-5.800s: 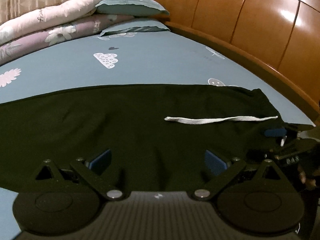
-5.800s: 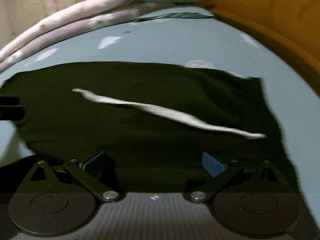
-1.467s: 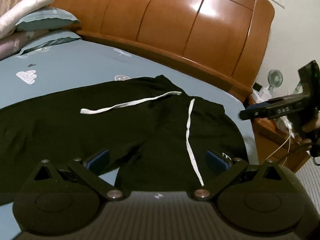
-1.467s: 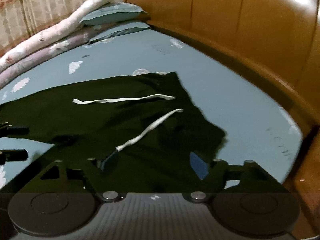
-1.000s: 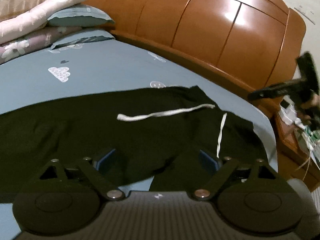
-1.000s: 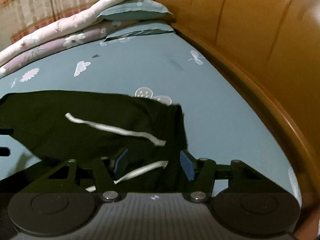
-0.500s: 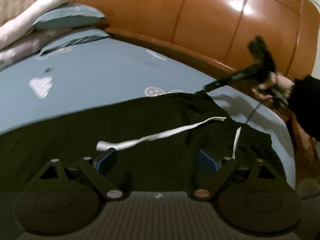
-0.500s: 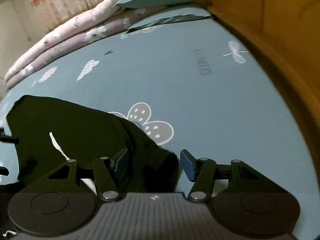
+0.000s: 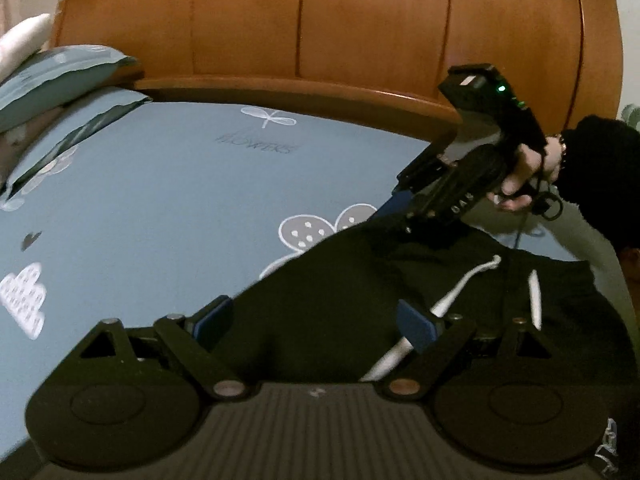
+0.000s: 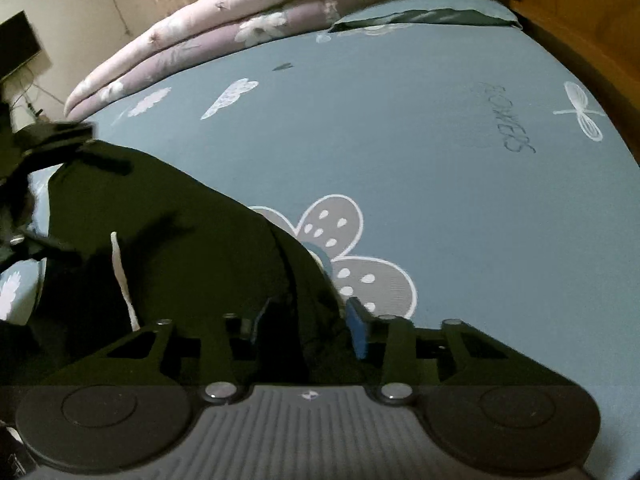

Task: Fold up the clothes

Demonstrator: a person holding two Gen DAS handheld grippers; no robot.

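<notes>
**A:** What does the left wrist view show?

**B:** The left gripper has its blue-padded fingers spread wide with nothing pinched. Between and beyond them lies a pair of black trousers on a blue printed bedsheet. A white drawstring runs from just behind the right-hand finger, up and away to the right. A second white cord end lies further right. Ahead and to the right, a hand in a black sleeve holds the right gripper, whose blue tip meets the far edge of the trousers. Beyond everything stands a wooden headboard, and pillows are at far left.

**A:** And the right wrist view?

**B:** The right gripper is closing. A fold of the trousers' edge sits between its fingers. The right pad shows beside the cloth; the left pad is mostly hidden in dark fabric, so I cannot tell whether the pads press on it. A drawstring lies to the left of the fingers. A grey flower print on the sheet is just ahead and right. Rolled quilts lie far ahead. The left gripper shows as a dark shape at the left edge.
</notes>
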